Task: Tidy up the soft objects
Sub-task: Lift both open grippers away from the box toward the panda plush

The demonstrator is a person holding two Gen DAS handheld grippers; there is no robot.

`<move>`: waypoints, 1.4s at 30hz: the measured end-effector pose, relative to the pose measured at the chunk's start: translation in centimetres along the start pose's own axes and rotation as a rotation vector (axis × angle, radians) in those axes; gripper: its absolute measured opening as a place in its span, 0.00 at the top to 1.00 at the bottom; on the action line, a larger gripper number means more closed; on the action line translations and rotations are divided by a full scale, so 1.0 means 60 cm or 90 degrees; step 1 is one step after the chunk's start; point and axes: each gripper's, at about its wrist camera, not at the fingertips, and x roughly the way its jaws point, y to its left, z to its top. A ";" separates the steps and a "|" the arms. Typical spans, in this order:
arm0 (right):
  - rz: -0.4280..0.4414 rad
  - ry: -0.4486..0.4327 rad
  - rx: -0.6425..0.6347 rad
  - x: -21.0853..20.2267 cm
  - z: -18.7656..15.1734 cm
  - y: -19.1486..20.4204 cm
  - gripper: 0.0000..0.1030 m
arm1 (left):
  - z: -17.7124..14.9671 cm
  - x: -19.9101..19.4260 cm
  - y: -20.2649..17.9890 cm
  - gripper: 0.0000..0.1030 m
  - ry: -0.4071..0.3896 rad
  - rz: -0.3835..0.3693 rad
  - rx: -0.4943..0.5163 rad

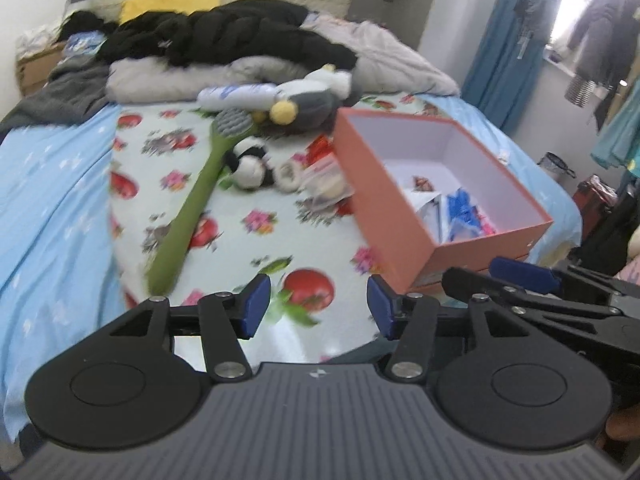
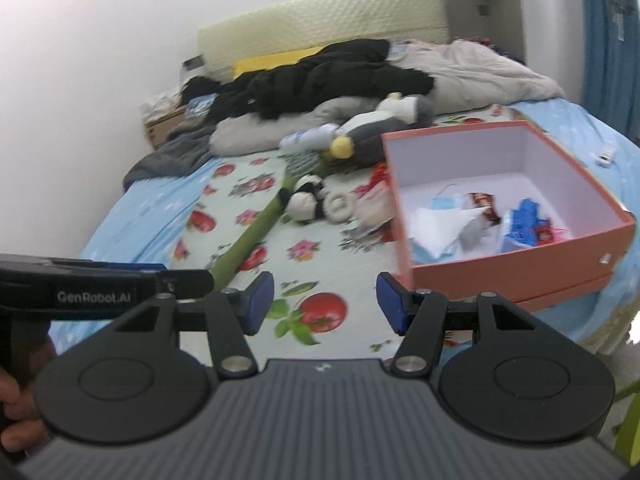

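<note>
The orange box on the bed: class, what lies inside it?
Inside the orange box lie white paper, a blue packet and a small red-brown wrapper. Anything beneath them, and the floor behind the near wall, is hidden.

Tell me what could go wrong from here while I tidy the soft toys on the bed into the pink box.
The box sits at the edge of the bed; dropping toys in hard might tip it off.

The panda toy touches the green brush and a small ring, so a grab could drag those along.

Both the left gripper and the right gripper are open and close side by side; they might collide reaching for one toy.
</note>
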 end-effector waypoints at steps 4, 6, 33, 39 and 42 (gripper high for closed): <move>0.015 0.016 -0.025 0.023 -0.004 0.023 0.42 | -0.012 0.008 0.035 0.41 0.019 0.019 -0.037; 0.021 0.020 -0.026 0.033 -0.004 0.026 0.42 | -0.009 0.017 0.049 0.37 0.023 0.028 -0.049; 0.040 0.093 -0.047 0.270 0.071 0.042 0.43 | 0.138 0.251 0.188 0.32 0.067 0.030 -0.105; 0.028 0.100 -0.041 0.337 0.095 0.038 0.51 | 0.166 0.318 0.216 0.36 0.076 0.015 -0.113; 0.024 0.103 -0.034 0.373 0.106 0.034 0.59 | 0.174 0.352 0.230 0.40 0.082 0.005 -0.119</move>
